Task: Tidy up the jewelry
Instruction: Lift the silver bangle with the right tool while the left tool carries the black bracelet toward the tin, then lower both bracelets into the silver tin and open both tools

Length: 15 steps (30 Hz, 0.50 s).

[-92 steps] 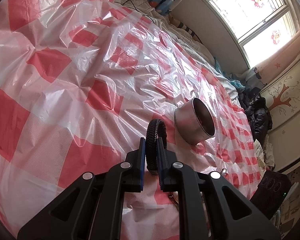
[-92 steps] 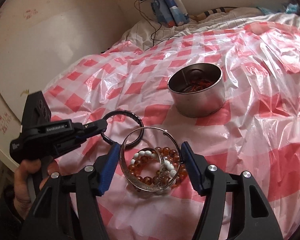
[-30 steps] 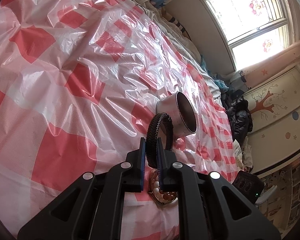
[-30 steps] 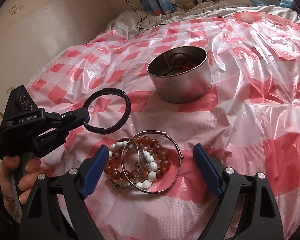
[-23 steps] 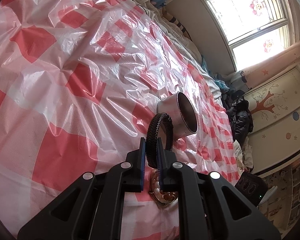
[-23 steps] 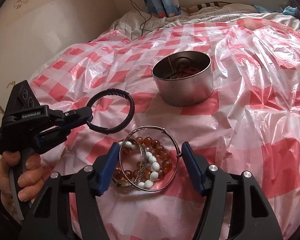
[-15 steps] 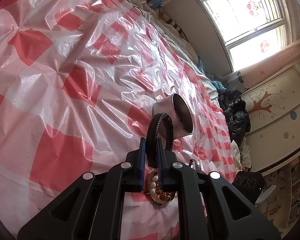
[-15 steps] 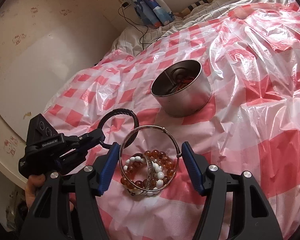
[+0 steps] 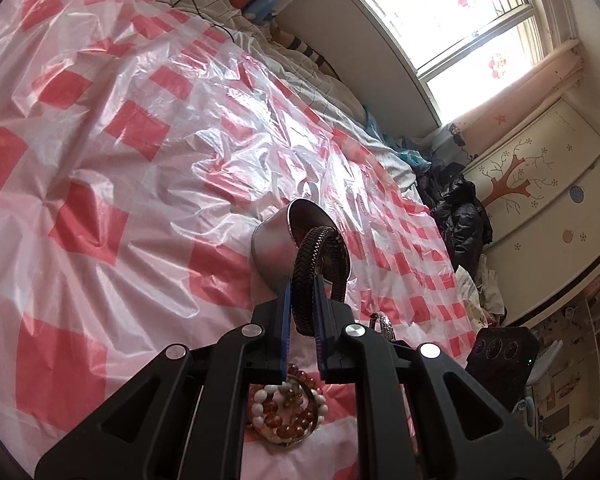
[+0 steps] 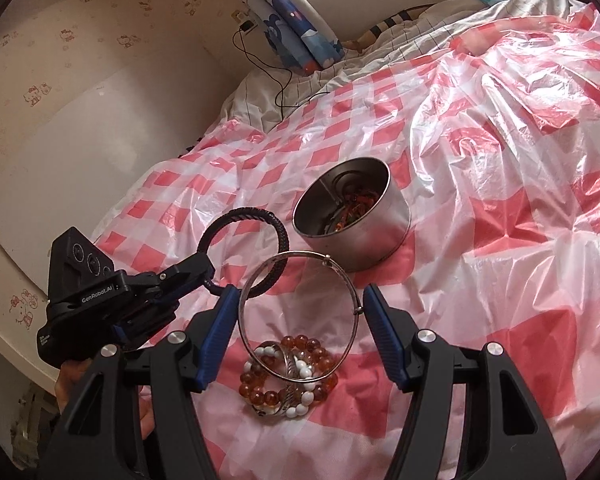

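Observation:
My left gripper is shut on a black braided bracelet, held upright in the air just before the round metal tin. In the right wrist view the same left gripper comes in from the left with a hand on its grip, and the black bracelet hangs beside the tin, which has red jewelry inside. My right gripper has its blue pads pressed on a thin silver bangle, tilted up off the sheet. Amber and white bead bracelets lie below it.
A crinkled red-and-white checked plastic sheet covers the bed. A blue patterned pillow and a black cable lie at the head end by the wall. Dark clothes are piled beside a painted wardrobe under the window.
The right jaws narrowed onto the silver bangle and lifted it upright off the bead pile. Both grippers rose and drew closer to the tin, the left still holding the black bracelet.

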Each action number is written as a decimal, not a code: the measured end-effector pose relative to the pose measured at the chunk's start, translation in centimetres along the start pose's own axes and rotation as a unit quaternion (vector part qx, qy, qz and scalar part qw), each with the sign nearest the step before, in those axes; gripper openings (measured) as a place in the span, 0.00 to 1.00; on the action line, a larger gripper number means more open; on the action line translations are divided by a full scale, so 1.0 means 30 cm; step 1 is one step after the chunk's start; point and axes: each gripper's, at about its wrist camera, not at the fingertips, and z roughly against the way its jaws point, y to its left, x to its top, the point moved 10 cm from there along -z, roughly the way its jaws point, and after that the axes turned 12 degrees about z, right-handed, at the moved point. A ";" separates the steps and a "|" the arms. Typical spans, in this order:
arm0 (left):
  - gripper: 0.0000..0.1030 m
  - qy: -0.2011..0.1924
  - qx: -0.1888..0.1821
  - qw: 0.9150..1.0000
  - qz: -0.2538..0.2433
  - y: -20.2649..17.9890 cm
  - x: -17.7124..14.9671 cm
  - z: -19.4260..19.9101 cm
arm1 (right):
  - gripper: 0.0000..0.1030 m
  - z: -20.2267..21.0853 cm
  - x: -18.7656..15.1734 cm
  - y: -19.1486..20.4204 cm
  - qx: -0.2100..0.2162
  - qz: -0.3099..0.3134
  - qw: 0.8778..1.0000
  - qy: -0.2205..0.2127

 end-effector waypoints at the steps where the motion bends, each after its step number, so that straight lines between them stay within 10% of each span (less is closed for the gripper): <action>1: 0.09 0.001 -0.001 1.000 -0.003 -0.009 0.006 -0.017 | 0.60 0.000 0.012 -0.008 -0.004 0.004 1.000 -0.002; 15: 0.09 0.017 -0.001 1.000 -0.027 -0.100 0.039 -0.168 | 0.61 -0.007 0.170 -0.091 -0.040 0.041 0.998 -0.030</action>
